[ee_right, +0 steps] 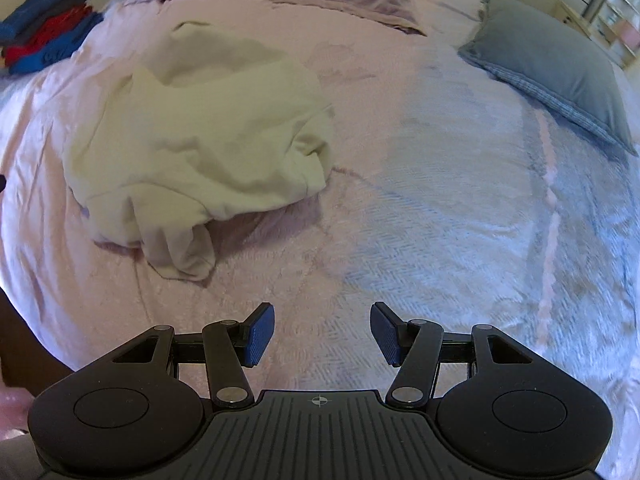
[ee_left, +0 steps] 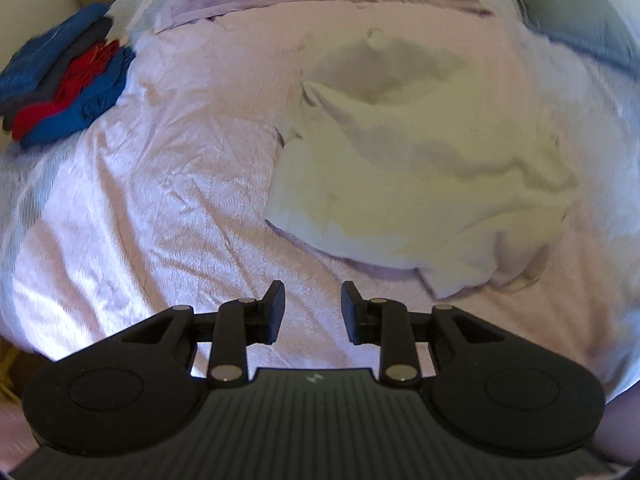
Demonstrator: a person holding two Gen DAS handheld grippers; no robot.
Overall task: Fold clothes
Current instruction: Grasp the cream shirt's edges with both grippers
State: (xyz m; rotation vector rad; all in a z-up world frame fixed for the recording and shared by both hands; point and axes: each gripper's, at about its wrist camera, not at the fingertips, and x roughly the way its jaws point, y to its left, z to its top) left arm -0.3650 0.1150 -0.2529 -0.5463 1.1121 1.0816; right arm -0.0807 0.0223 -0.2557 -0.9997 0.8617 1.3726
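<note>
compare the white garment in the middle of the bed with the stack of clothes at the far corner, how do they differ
The white garment lies crumpled and unfolded in a loose heap; the stack of clothes is folded and layered. The garment is one pale colour; the stack mixes blue, red and dark pieces. The garment sits mid-bed, the stack at the far left edge. Both rest on the pink bedspread.

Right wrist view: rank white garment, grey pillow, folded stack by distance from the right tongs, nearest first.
From the right tongs:
1. White garment, crumpled, ahead-left.
2. Grey pillow, far right.
3. Folded stack, blue and red, far left corner.
</note>
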